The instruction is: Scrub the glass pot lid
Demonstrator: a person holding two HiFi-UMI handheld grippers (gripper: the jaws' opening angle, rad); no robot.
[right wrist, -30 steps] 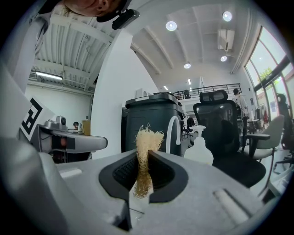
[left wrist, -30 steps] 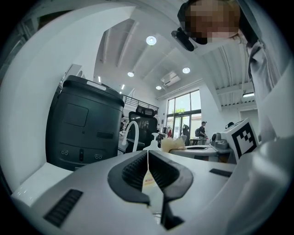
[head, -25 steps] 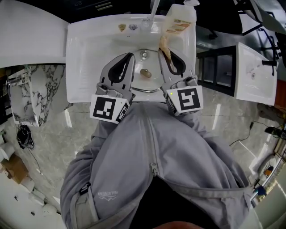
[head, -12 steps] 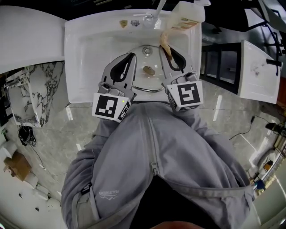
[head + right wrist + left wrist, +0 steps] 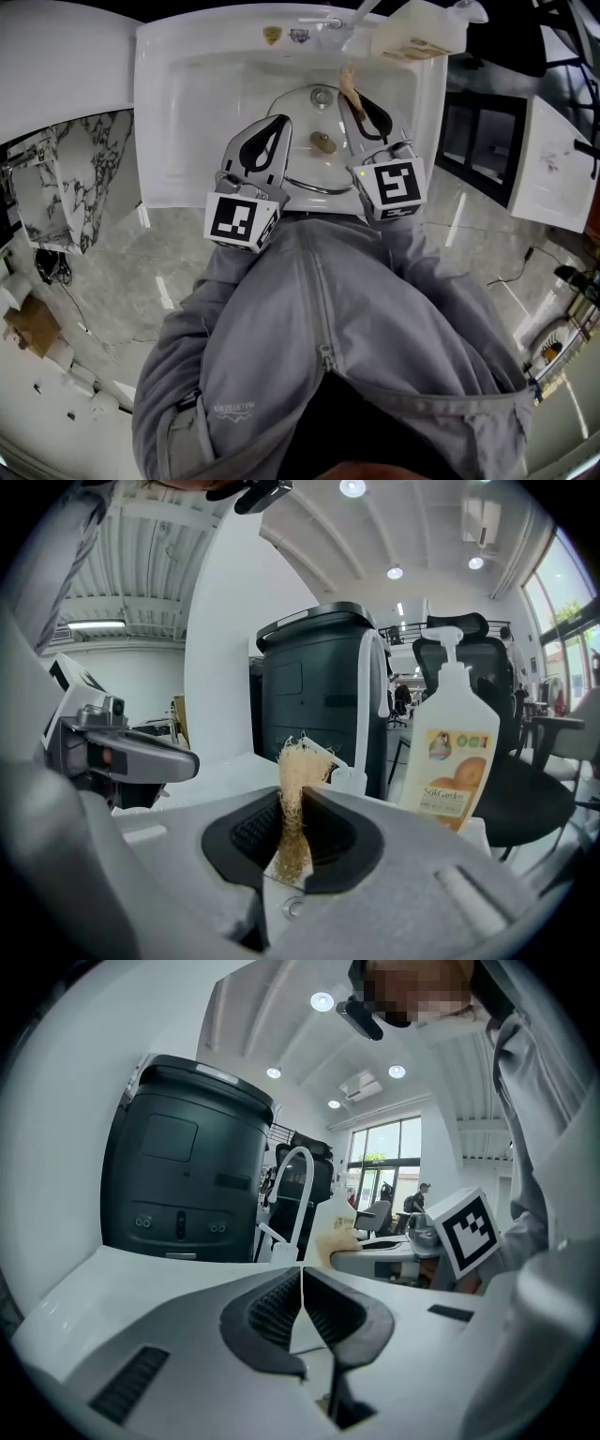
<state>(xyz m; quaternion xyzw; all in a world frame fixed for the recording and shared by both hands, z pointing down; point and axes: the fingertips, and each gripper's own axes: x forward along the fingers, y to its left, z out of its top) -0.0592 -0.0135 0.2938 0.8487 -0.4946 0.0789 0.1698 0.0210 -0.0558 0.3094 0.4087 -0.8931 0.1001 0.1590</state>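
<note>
Head view is looking steeply down into one white sink (image 5: 187, 103), and the single glass pot lid (image 5: 314, 169) is lying flat in its basin with the brown knob (image 5: 322, 142) facing up and the drain (image 5: 322, 95) showing near its far edge. One pump bottle of soap (image 5: 417, 37) is standing at the sink's back right corner, just beside the one white faucet (image 5: 330, 21); its body is opaque, so how much it is holding cannot be told. Two grippers are reaching over the lid, one on each side of the knob. The left gripper (image 5: 279, 120) is keeping its jaws pressed together with nothing between them, as the left gripper view is showing plainly (image 5: 302, 1271). The right gripper (image 5: 347, 97) is clamping a tan, fibrous scrubber (image 5: 349, 82), and the right gripper view is showing the strip (image 5: 296, 789) sticking up past the pads toward the bottle (image 5: 455, 752) and the faucet (image 5: 375, 705). Whether either gripper is touching the glass cannot be told. The gripper bodies and their two marker cubes are covering the lid's near left and right parts, leaving only the middle and the front rim showing. Grey clothing (image 5: 319, 356) is filling the lower half of the head view. Behind the sink a big dark bin (image 5: 314, 682) is standing, and an office chair (image 5: 497, 696) is sitting to its right.
</note>
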